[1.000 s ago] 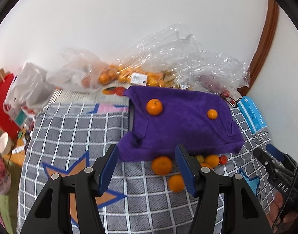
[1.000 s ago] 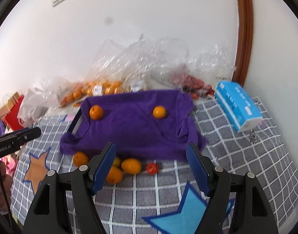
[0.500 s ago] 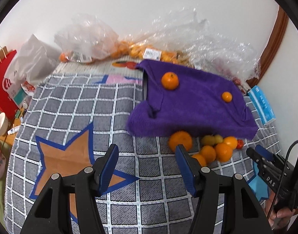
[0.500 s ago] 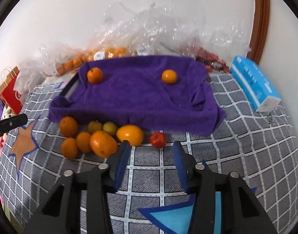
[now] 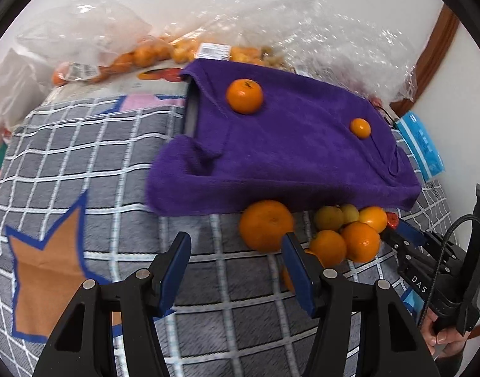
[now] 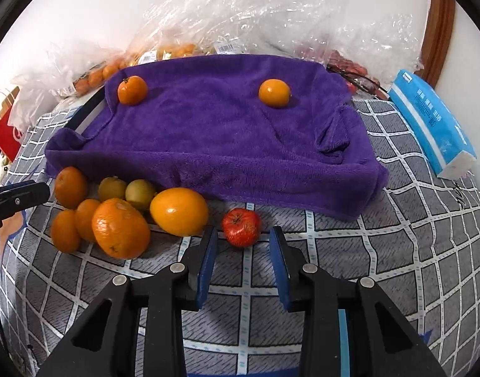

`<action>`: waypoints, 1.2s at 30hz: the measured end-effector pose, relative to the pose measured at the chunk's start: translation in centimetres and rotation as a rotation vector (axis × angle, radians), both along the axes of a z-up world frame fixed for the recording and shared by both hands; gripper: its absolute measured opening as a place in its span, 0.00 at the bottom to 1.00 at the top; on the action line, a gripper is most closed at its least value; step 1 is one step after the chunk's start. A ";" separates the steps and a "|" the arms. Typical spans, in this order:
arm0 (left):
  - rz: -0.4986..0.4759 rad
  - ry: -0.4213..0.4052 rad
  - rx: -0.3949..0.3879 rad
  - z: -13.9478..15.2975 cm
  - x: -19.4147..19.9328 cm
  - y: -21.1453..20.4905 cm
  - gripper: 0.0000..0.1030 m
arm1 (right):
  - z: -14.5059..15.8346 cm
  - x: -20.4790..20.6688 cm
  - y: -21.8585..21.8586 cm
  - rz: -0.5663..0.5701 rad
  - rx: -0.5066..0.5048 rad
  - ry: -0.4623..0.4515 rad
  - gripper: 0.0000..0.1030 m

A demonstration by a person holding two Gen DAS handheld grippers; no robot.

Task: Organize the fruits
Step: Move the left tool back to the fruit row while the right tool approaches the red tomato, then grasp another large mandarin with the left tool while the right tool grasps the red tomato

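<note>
The right gripper point(image 6: 242, 245) hangs low over the grey checked cloth point(image 6: 381, 251), its blue fingers point(image 6: 206, 260) apart, and a small red fruit point(image 6: 241, 226) sits just ahead of the tips, about level with the gap and not touched by either finger as far as the view shows. Just to the left of that gripper lies a glossy yellow-orange fruit point(image 6: 179, 211), and further left a cluster of oranges point(image 6: 120, 232) with two small yellowish fruits point(image 6: 126, 192) behind them, all on the cloth against the near edge of the purple towel point(image 6: 221, 144). Well ahead, on the towel, rest an orange point(image 6: 132, 90) at the far left and a smaller one point(image 6: 274, 92) at the far right, well apart. A blue tissue pack point(image 6: 431, 122) lies off to the right. The left gripper point(image 5: 236, 248) also has its fingers spread wide, holding nothing; a large orange point(image 5: 265, 225) sits just ahead of its right finger, and the rest of the cluster lies to the right. Bags of fruit point(image 5: 151, 53) are heaped beyond the towel against the wall.
</note>
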State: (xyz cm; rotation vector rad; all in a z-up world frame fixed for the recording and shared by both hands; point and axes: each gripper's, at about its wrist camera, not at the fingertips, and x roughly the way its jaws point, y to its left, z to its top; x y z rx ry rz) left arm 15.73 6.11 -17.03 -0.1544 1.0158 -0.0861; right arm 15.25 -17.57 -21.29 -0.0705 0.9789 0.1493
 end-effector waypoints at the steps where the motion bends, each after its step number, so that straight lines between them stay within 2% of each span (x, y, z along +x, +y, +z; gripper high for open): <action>1: -0.010 0.003 -0.001 -0.1 0.2 -0.4 0.56 | 0.0 0.1 0.0 0.000 0.000 -0.001 0.33; 4: -0.028 0.012 -0.007 -0.6 0.7 -1.1 0.55 | 0.0 0.2 -0.1 -0.005 -0.008 -0.006 0.25; 10: -0.047 0.042 -0.017 -1.6 1.9 -2.0 0.55 | 0.3 0.3 -0.6 -0.017 0.010 -0.002 0.24; 13: -0.043 0.052 -0.040 -1.8 2.1 -2.0 0.40 | 0.7 0.1 -0.8 -0.024 0.013 -0.008 0.24; 20: -0.043 0.058 -0.069 -1.3 1.7 -1.5 0.38 | 3.0 -0.8 -1.5 -0.052 0.009 -0.053 0.24; 29: -0.038 -0.016 -0.072 2.6 -1.5 -0.9 0.38 | 8.0 -3.3 -1.6 -0.078 0.016 -0.146 0.24; 36: -0.036 -0.093 -0.065 7.3 -4.0 -0.2 0.38 | 12.2 -5.4 -1.1 -0.099 0.030 -0.210 0.24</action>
